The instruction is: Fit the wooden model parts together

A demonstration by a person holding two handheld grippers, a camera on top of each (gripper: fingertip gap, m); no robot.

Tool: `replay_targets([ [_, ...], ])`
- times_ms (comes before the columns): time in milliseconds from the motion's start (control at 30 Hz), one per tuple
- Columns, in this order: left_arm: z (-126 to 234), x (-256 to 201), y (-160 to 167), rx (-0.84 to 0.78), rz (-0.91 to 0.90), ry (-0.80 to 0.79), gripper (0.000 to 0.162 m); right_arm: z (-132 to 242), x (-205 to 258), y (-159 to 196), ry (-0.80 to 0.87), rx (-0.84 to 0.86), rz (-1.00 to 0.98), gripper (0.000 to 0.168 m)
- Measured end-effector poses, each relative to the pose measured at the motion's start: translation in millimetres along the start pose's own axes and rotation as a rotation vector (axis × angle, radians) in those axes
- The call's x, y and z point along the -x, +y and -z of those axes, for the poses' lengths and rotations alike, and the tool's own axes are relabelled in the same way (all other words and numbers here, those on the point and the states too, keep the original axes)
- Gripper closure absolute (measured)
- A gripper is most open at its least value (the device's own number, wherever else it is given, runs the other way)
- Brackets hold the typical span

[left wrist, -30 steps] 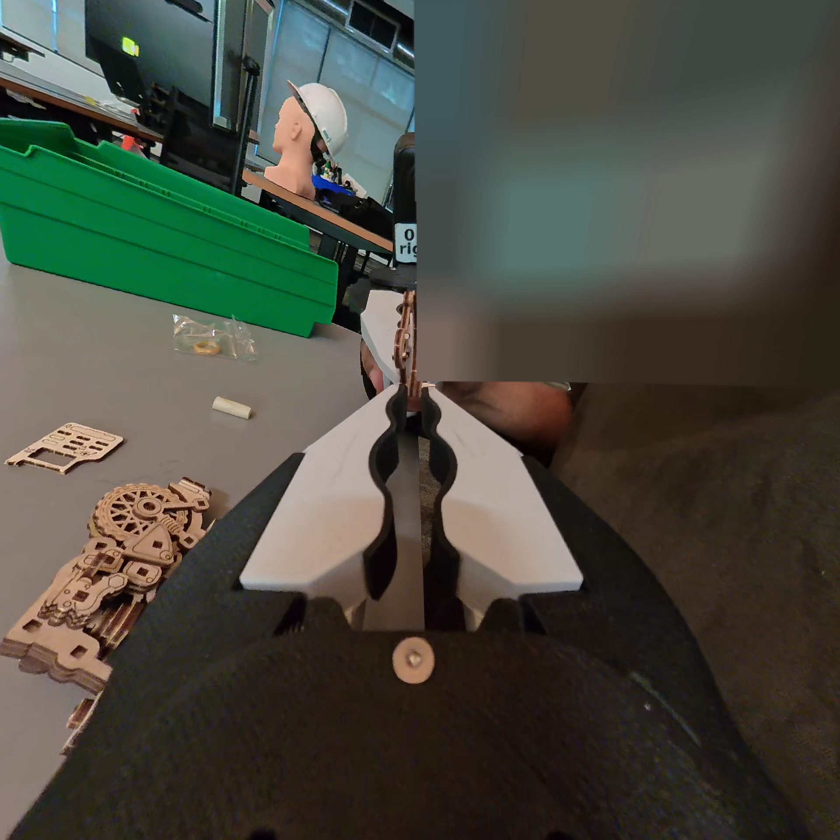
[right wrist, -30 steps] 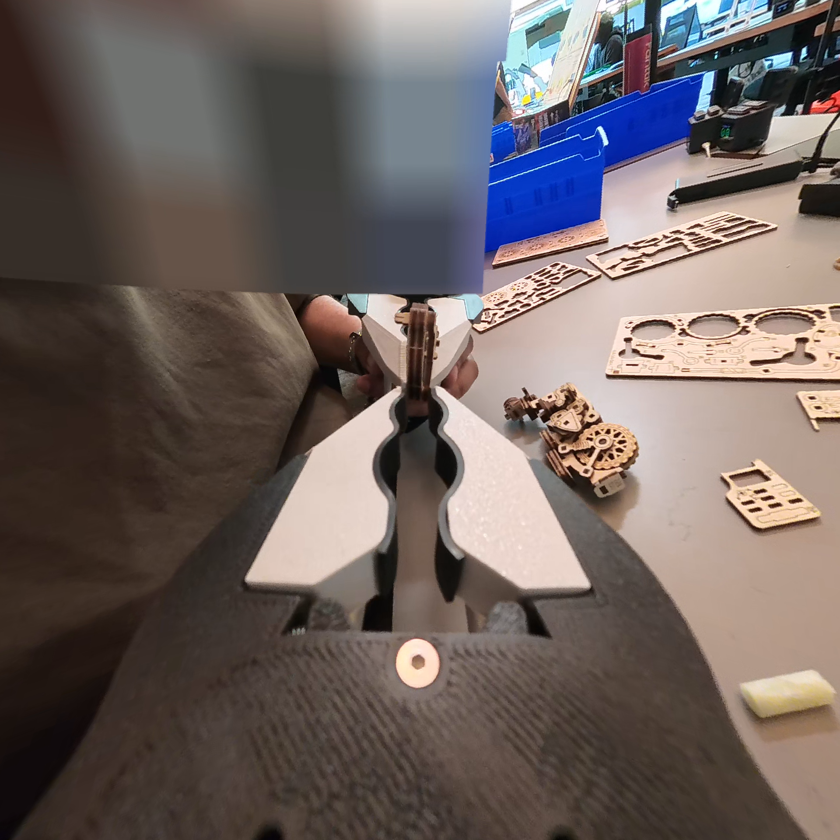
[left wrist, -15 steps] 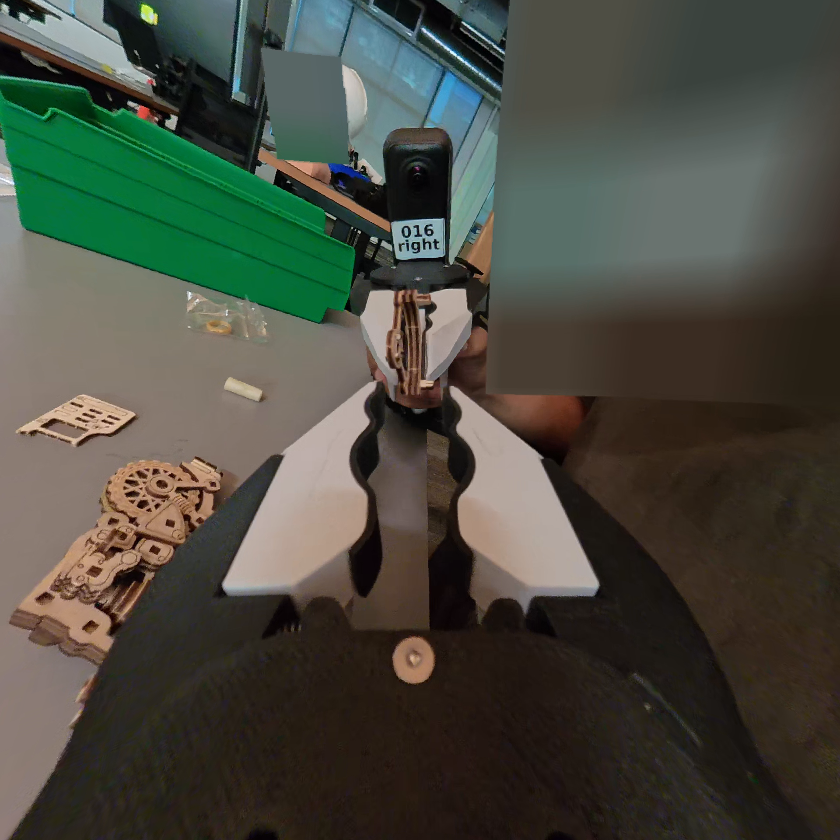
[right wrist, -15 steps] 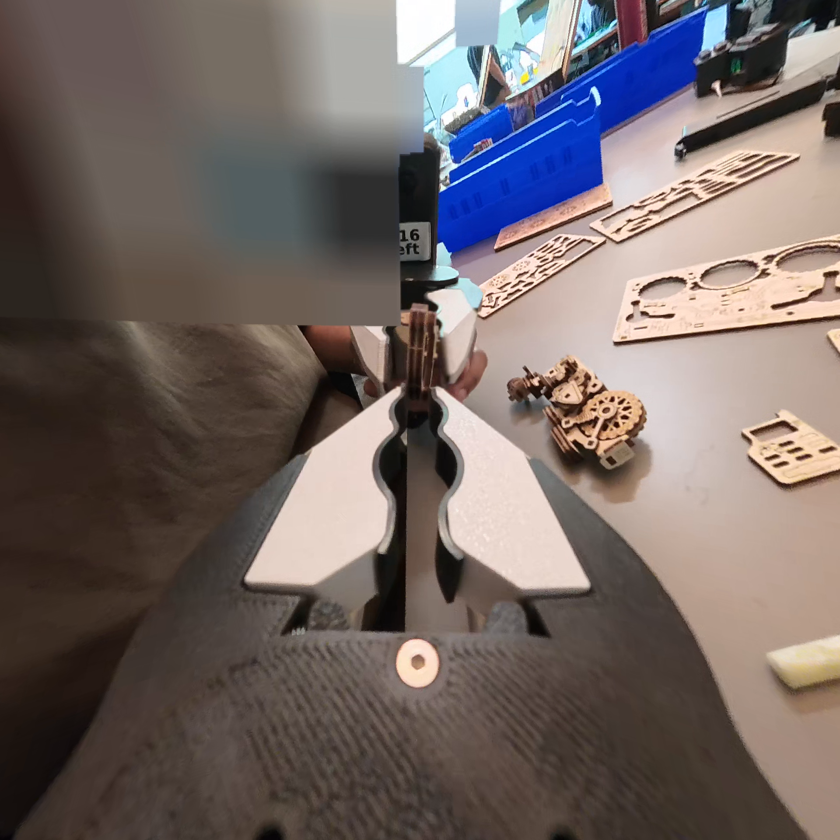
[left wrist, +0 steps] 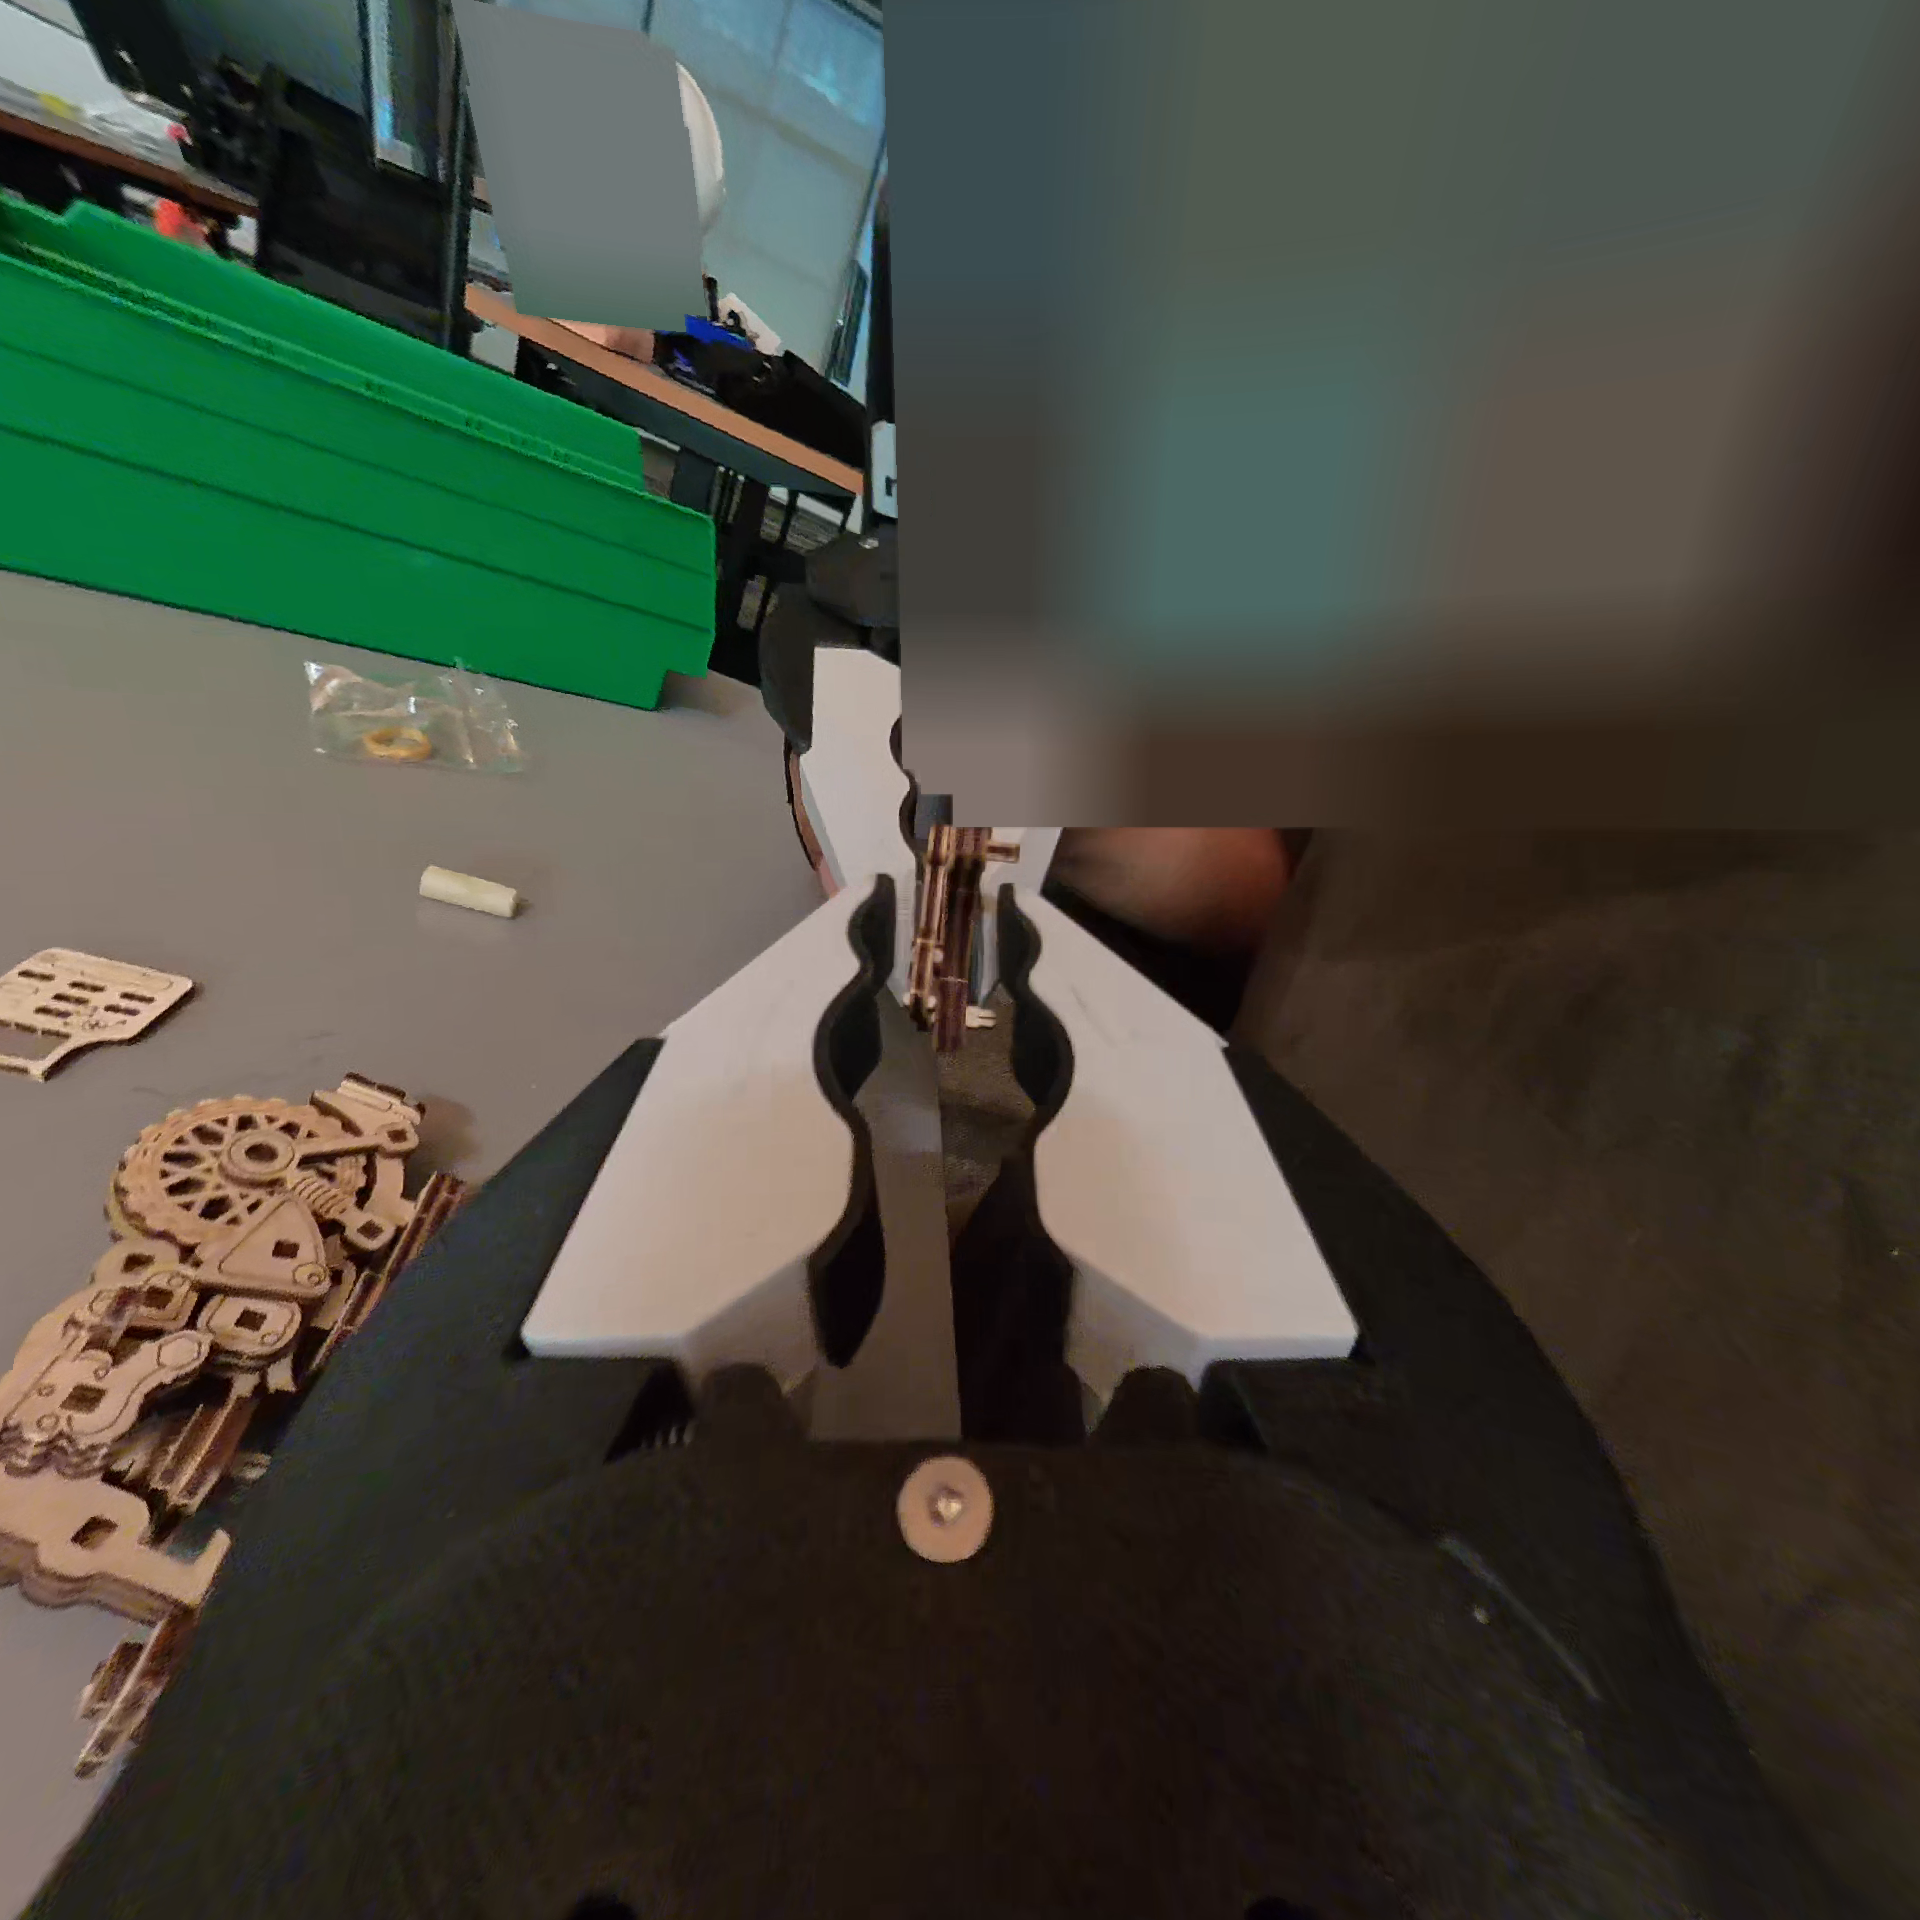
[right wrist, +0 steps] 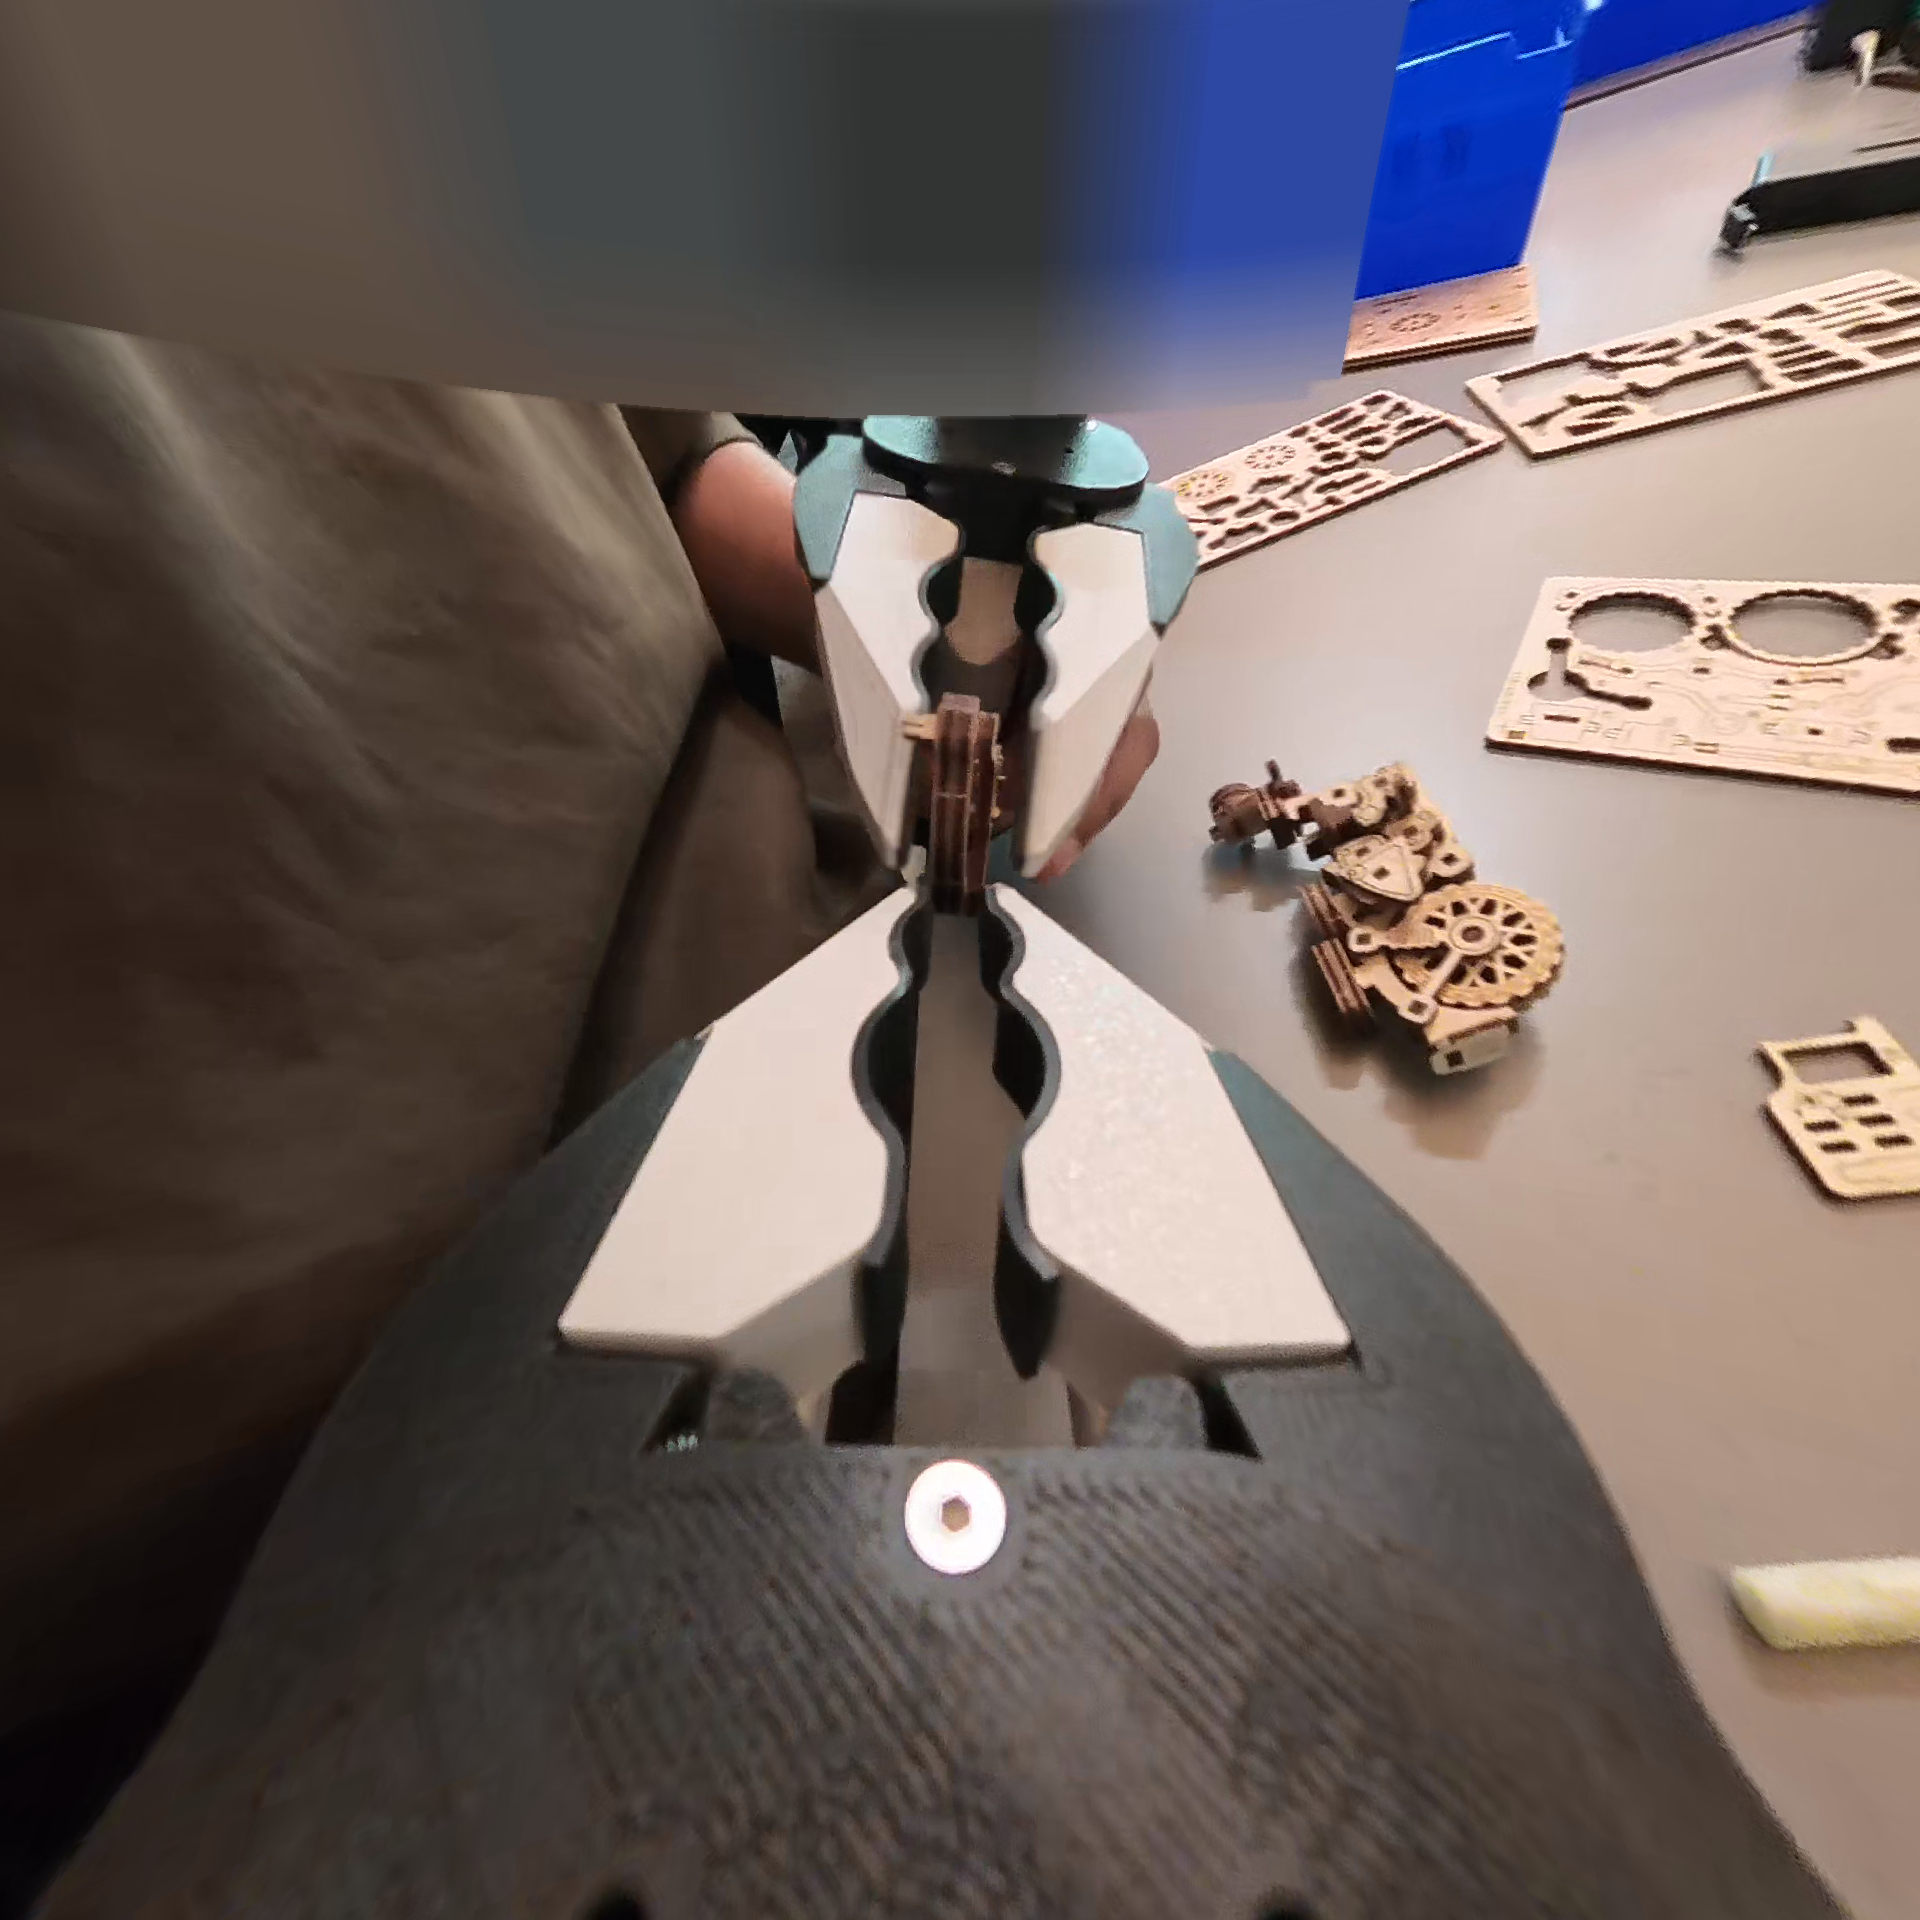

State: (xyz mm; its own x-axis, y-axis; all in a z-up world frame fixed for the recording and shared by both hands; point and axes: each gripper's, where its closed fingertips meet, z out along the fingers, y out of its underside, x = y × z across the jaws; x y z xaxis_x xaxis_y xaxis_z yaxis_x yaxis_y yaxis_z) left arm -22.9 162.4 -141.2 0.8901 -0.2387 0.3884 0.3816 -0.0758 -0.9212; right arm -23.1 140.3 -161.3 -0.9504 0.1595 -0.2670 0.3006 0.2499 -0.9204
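**Right at the table's near edge: a layered part between two grippers**

Well clear of the gear model (right wrist: 1413, 914), on its side toward the person's olive clothing (right wrist: 312, 727), the wooden part (right wrist: 961, 800) is held up off the table (right wrist: 1558, 1299), edge-on and upright. The right gripper (right wrist: 951, 894) has its tips pinched on the part's lower end. The left gripper (left wrist: 940, 904) faces it from the other side. Its fingers flank the upper end closely, but I cannot tell whether they press on the wood or stand just off it. Small pegs stick out from the part's sides.

The table's near edge runs just under both grippers, so this work sits over the rim and not over the model. Bare table lies between the model and the grippers in the right wrist view. Beyond the model from the person lie three cut-out sheets (right wrist: 1704, 675), with a blue bin (right wrist: 1455, 156) past them. A small slotted piece (right wrist: 1849, 1112) lies beside the model. In the left wrist view a pale cylinder (left wrist: 468, 891) and a clear bag (left wrist: 410, 717) sit between the model and the green bin (left wrist: 312, 499), with open grey surface around them.

Engraved marks on the sheets are too small to read.
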Motion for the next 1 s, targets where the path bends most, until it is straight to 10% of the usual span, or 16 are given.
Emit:
replay_targets([
  [1000, 11, 18, -10, -0.034, -0.102, -0.112, 0.160, 11, -17, -7, 0.104, -0.052, -0.006, 0.163],
])
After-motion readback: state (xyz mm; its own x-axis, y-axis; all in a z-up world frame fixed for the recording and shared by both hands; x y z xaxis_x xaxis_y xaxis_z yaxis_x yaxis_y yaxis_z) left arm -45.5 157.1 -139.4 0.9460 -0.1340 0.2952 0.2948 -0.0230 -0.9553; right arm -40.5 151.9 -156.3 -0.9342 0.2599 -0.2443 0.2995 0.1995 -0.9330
